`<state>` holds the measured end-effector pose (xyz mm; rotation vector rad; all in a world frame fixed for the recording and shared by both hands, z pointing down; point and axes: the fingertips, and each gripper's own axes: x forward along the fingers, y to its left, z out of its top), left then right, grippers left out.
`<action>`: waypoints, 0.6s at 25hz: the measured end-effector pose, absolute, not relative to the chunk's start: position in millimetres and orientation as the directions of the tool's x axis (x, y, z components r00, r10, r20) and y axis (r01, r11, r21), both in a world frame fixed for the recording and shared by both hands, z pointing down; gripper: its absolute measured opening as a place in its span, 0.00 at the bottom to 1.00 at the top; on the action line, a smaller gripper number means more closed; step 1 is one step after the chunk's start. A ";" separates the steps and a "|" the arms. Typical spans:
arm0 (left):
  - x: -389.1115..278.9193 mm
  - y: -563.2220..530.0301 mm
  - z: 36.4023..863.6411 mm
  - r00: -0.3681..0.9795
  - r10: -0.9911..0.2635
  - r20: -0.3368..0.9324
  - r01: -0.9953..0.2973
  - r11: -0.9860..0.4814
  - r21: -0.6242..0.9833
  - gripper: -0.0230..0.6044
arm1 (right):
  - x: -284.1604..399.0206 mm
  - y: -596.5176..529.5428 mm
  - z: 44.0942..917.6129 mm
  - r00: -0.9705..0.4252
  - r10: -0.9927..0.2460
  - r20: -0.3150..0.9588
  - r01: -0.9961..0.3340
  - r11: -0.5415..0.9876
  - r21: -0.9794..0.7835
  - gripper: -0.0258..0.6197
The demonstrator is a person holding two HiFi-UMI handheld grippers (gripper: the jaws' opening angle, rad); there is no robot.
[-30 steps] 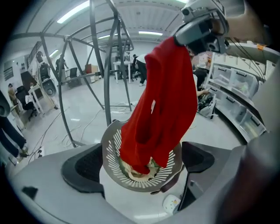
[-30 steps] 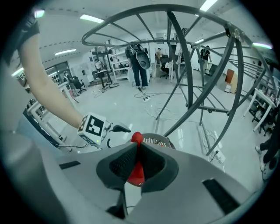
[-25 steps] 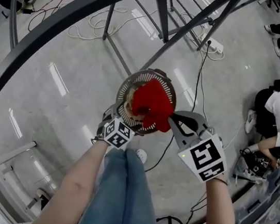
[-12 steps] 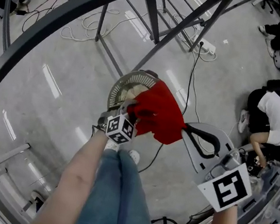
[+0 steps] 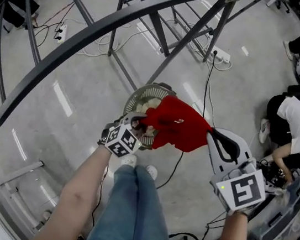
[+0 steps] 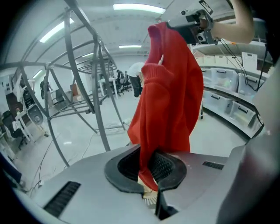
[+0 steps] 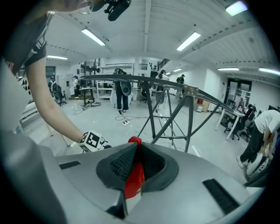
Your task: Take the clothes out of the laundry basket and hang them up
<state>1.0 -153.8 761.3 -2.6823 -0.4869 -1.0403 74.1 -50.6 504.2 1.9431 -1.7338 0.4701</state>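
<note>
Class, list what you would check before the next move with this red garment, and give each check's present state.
1. Left gripper jaws, just closed, pinch the red garment: ok.
2. Right gripper jaws shut on the garment's other end: ok.
3. Garment stretched between both grippers: ok.
4. Grey rack bar in view ahead: ok.
5. Hanger in view: not ok, none seen.
6. Garment fully clear of the laundry basket: cannot tell.

We see soft, matt red cloth [image 5: 179, 128], a smooth glossy floor [image 5: 39, 111] and dull grey metal rack tubes [image 5: 84, 35].
</note>
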 end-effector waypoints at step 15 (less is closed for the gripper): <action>-32.6 -164.7 603.5 0.756 0.137 0.640 0.213 -0.976 -0.042 0.06 | 56.7 -18.4 434.4 0.247 -0.779 0.576 -0.969 -0.212 0.128 0.06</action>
